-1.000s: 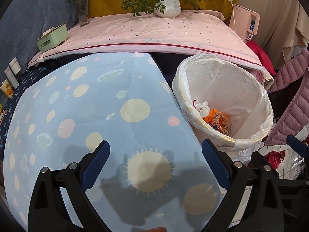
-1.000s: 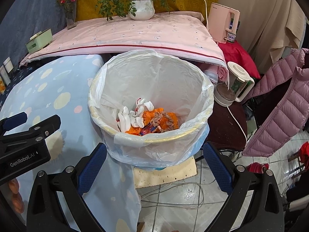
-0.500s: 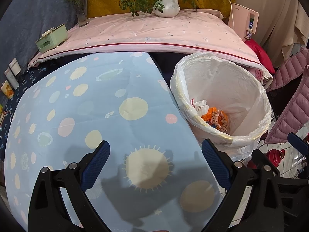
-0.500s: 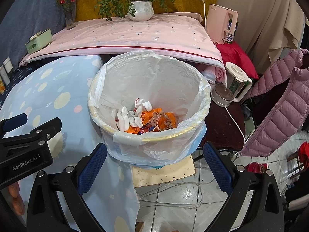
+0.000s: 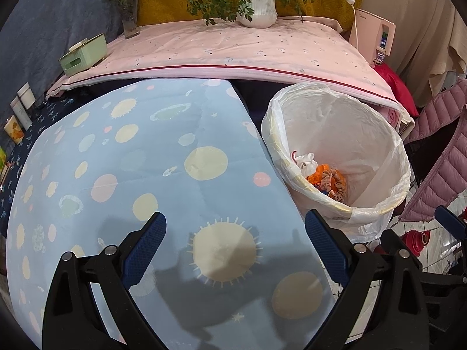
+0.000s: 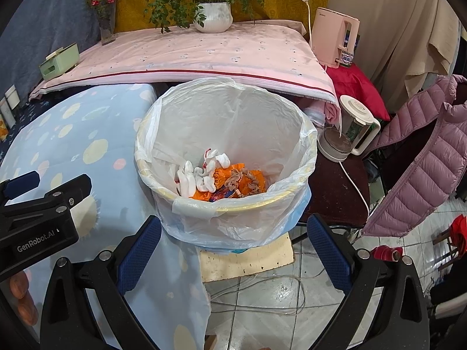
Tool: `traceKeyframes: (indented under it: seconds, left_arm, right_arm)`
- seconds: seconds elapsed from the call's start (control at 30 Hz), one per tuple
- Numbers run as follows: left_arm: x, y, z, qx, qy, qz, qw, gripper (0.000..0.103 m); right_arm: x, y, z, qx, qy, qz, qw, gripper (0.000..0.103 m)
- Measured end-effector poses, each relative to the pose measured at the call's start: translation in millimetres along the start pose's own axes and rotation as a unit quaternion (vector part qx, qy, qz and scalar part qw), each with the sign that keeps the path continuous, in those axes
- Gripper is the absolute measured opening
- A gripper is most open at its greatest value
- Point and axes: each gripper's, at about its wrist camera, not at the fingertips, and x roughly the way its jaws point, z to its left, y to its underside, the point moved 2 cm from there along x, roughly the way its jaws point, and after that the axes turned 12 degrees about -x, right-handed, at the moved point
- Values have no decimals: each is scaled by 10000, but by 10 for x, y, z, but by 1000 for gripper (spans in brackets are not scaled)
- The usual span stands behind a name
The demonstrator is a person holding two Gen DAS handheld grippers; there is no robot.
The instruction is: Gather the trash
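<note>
Trash lies at the bottom of the lined bin: white crumpled tissues on the left, an orange wrapper and a beige beaded piece on the right, all resting on the white plastic liner. That bin stands on a pale board on the tiled floor, just beside the right edge of the table covered by a light blue cloth printed with suns and planets. Above the near part of this cloth hangs the left gripper, its blue-padded jaws spread wide with nothing between them. Just near of the bin's near rim, the right gripper is likewise wide apart and holds nothing. Farther back, a pink cloth covers a second surface carrying a white plant pot, a green tissue box and a vase of flowers. Right of the bin sit a glass kettle and a pink quilted jacket.
</note>
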Motion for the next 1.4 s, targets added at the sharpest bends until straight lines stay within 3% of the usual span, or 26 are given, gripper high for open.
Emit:
traceKeyframes:
  seconds: [1.4]
  left_arm:
    - [-21,19,-33,176,36,-21,9998,91]
  right_arm:
    - [-14,16,-3,3,-1,1,10000,96]
